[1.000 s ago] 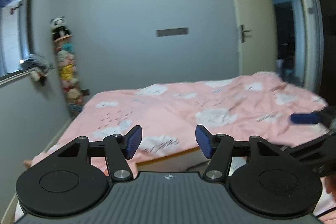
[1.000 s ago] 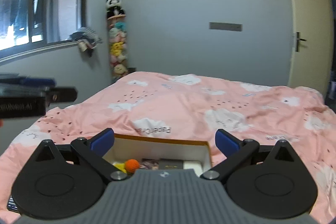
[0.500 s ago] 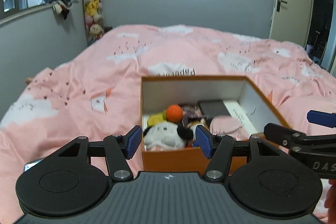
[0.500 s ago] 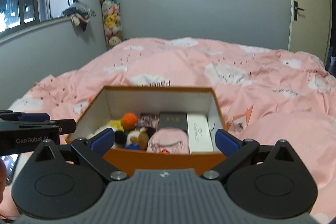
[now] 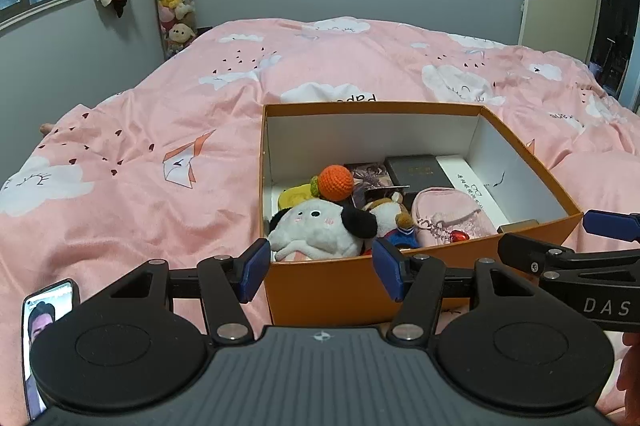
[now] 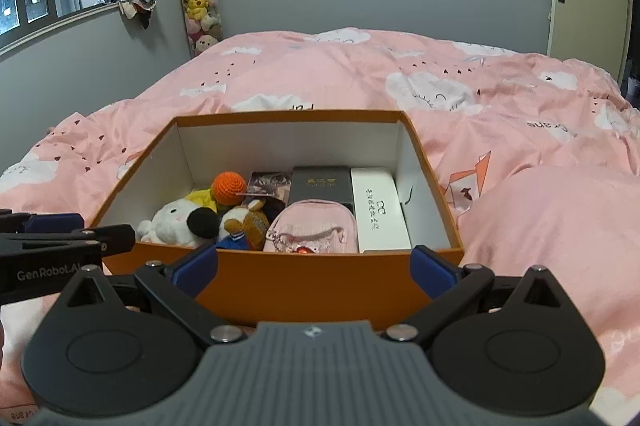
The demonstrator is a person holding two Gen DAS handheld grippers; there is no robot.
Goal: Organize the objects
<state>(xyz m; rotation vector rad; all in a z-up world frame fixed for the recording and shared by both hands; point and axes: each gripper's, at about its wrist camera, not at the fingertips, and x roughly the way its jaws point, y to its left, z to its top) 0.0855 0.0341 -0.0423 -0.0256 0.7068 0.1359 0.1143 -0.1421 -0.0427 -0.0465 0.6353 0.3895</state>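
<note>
An open orange cardboard box with white inner walls (image 6: 304,286) sits on the pink cloud-print duvet (image 6: 520,226), its long axis running away from both cameras toward the far grey wall. Inside it, against the left wall, a white plush dog with a black ear (image 6: 180,222) lies on its side. Just behind the dog sits an orange crocheted ball (image 6: 229,188) on something yellow. A small brown-and-white plush (image 6: 246,218) is wedged right of the dog. Right of that lies a pink miniature backpack with a keychain (image 6: 316,232), and behind it a flat black box (image 6: 320,186). A long white case (image 6: 380,210) lies along the box's right wall, lengthwise like the box itself. The left gripper (image 5: 320,270) hovers just before the box's near wall, its blue pads apart with nothing between them. The right gripper (image 6: 314,268) is likewise spread wide and empty before the same wall. Only the left wrist view shows a lit phone (image 5: 44,314) on the duvet left of the box.
</note>
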